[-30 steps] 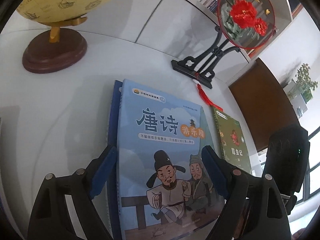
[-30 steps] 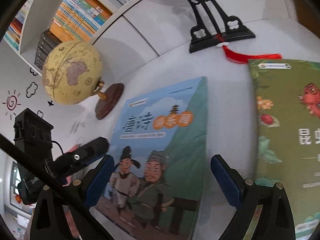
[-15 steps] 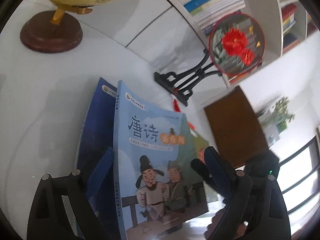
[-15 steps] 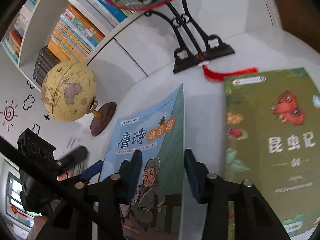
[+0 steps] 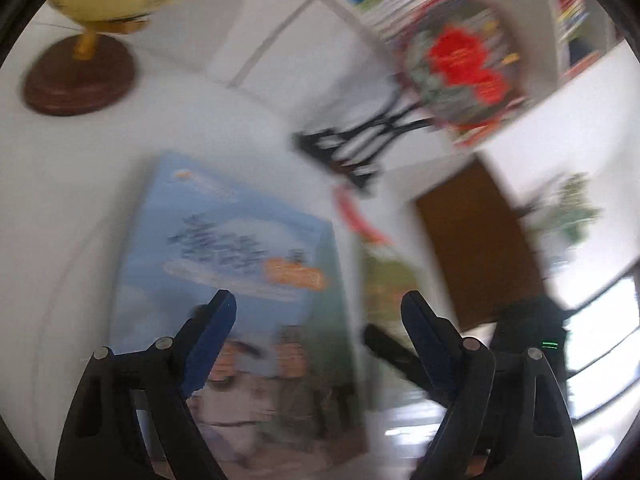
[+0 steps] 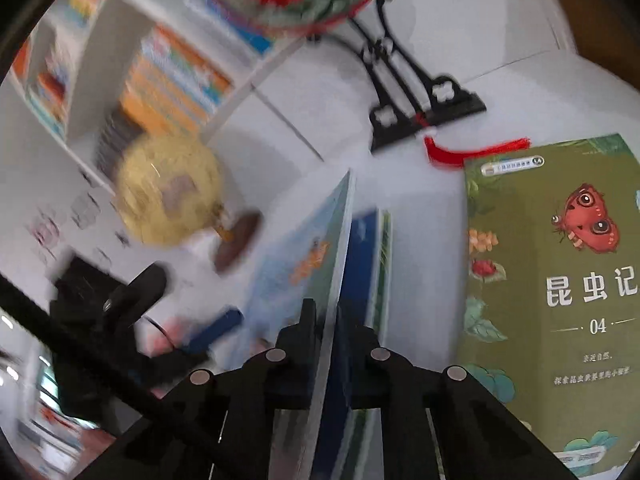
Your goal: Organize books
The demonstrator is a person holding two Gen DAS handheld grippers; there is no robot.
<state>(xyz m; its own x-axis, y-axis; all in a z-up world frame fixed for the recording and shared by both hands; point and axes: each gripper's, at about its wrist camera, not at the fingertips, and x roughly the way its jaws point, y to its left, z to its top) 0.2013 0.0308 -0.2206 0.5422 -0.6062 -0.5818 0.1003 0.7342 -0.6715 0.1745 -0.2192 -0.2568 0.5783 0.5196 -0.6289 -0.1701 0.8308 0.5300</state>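
The thin light-blue illustrated paperback (image 6: 320,248) is clenched edge-on by the right gripper (image 6: 329,320), seemingly for lifting. The left gripper (image 5: 316,312) is held unclenched though narrowing, nothing pressed between its jaws.

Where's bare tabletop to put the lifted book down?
Bare strip between the dark blue book and the green book; more bare white between the globe base and the light blue book. Crowded by the fan stand and red tassel.

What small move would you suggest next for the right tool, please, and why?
Probably lift the blue book a little higher. The right tool is shut on its edge, tilting it off the book underneath, while the left tool, closing, grips nothing.
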